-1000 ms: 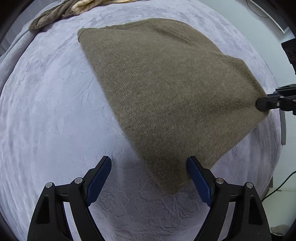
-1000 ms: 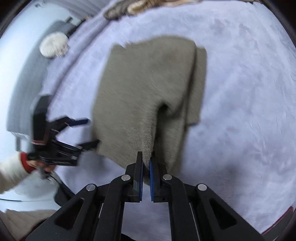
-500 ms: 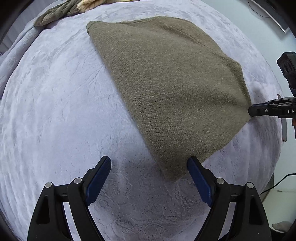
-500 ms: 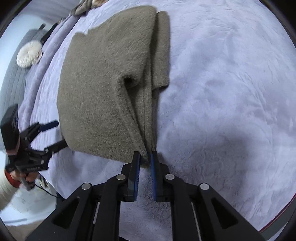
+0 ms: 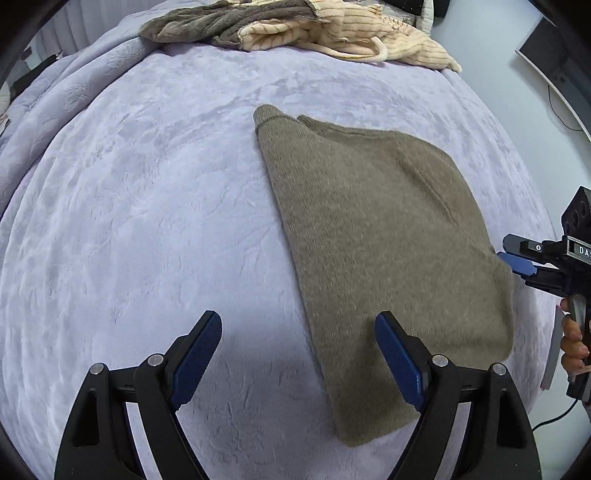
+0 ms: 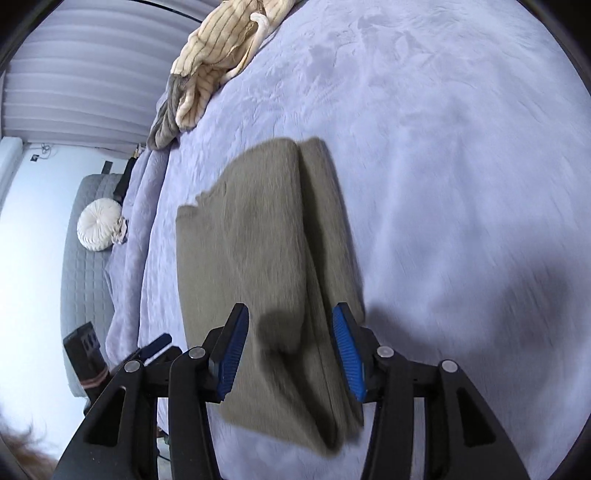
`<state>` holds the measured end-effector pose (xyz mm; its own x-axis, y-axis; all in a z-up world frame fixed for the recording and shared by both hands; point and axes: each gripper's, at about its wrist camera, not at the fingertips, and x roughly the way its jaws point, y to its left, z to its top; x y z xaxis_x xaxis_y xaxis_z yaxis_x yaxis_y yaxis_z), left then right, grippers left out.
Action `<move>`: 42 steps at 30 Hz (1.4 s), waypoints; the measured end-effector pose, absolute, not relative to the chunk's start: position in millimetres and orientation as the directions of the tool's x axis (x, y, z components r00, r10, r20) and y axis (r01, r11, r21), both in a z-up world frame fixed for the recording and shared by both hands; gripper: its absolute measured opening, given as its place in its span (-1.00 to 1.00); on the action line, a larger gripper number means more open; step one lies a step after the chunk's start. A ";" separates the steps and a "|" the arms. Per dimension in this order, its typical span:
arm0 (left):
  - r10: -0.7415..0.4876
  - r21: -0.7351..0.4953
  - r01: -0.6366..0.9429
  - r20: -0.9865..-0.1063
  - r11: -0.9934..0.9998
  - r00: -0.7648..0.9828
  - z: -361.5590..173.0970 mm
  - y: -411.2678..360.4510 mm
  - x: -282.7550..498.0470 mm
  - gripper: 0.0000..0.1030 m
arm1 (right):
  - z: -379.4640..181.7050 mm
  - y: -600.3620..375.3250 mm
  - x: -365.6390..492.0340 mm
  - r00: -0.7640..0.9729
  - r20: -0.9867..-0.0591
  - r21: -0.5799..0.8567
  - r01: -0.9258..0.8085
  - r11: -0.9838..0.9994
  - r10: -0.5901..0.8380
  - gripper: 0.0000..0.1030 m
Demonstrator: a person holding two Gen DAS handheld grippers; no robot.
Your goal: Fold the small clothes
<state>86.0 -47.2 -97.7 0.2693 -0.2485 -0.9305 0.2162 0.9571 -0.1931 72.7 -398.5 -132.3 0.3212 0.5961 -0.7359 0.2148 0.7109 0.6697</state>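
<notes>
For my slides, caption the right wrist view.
Right gripper open above the folded olive sweater on a lavender blanket.

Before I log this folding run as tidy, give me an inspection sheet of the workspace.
Surface: lavender plush blanket covering a bed, lightly creased.
Job's things: olive knit sweater, folded, lying flat, sleeve cuffs at its far edge.
Clutter: heap of unfolded clothes, grey and cream ribbed, at the far edge.
Grippers: left gripper open, over the sweater's near corner; right gripper open, above the sweater's edge, holding nothing.
Cables: a dark cable runs off the bed's right side.
Surroundings: round white cushion on a grey quilted seat; pleated curtain behind.
</notes>
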 end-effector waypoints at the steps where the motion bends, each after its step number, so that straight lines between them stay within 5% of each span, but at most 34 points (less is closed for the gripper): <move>1: -0.246 -0.192 0.205 -0.928 0.960 0.281 -99.4 -50.9 93.3 0.67 | -136.4 -401.3 80.2 0.323 -0.724 0.683 0.214 0.698 0.610 0.00; 2: -0.241 -0.191 0.193 -0.926 0.963 0.290 -101.9 -52.8 99.3 0.67 | -143.1 -400.5 89.7 0.308 -0.712 0.699 0.222 0.680 0.631 0.00; 4: -0.234 -0.191 0.170 -0.929 0.967 0.288 -112.8 -61.7 109.8 0.67 | -157.4 -400.7 107.5 0.233 -0.729 0.684 0.259 0.682 0.643 -0.64; 5: -0.237 -0.196 0.162 -0.927 0.967 0.290 -113.5 -63.7 112.3 0.67 | -156.3 -394.7 113.0 0.211 -0.755 0.656 0.246 0.714 0.621 -0.72; 10: -0.230 -0.168 0.210 -0.920 0.963 0.318 -111.0 -82.2 114.7 0.67 | -111.6 -381.6 111.0 0.257 -0.838 0.513 0.064 0.856 0.482 -0.75; 15: -0.180 -0.094 0.284 -0.940 0.954 0.291 -131.1 -105.7 105.1 0.67 | -159.1 -399.2 115.8 0.143 -0.962 0.251 0.111 0.962 0.234 -1.00; 18: -0.200 -0.114 0.287 -0.935 0.951 0.294 -123.7 -99.7 102.3 0.67 | -149.3 -418.0 102.7 0.216 -0.899 0.421 0.192 0.886 0.380 -1.00; 25: -0.215 -0.136 0.277 -0.937 0.951 0.275 -115.4 -93.5 97.3 0.67 | -83.2 -403.2 77.6 0.331 -0.797 0.563 0.099 0.821 0.506 -0.89; 27: -0.222 -0.145 0.284 -0.939 0.948 0.261 -117.6 -99.4 93.2 0.67 | -76.7 -384.8 74.8 0.312 -0.771 0.598 0.054 0.800 0.555 -0.53; 29: -0.233 -0.155 0.298 -0.941 0.942 0.246 -122.2 -107.2 87.3 0.67 | -77.5 -364.5 71.0 0.277 -0.756 0.620 0.013 0.785 0.593 -0.45; 32: -0.218 -0.130 0.312 -0.939 0.941 0.267 -128.9 -116.6 78.3 0.67 | -104.1 -335.8 61.4 0.160 -0.868 0.471 -0.029 0.882 0.469 -0.59; 33: -0.222 -0.137 0.307 -0.939 0.942 0.262 -129.4 -116.6 77.4 0.67 | -118.1 -330.1 57.3 0.124 -0.911 0.392 -0.044 0.919 0.394 -0.89; 34: -0.232 -0.153 0.302 -0.942 0.941 0.244 -130.3 -115.6 77.3 0.67 | -134.6 -329.4 51.1 0.103 -0.935 0.335 -0.061 0.940 0.340 -0.97; 42: -0.251 -0.195 0.261 -0.948 0.945 0.199 -126.9 -93.6 72.8 0.67 | -148.2 -347.7 33.4 0.133 -0.905 0.412 0.044 0.910 0.404 -1.00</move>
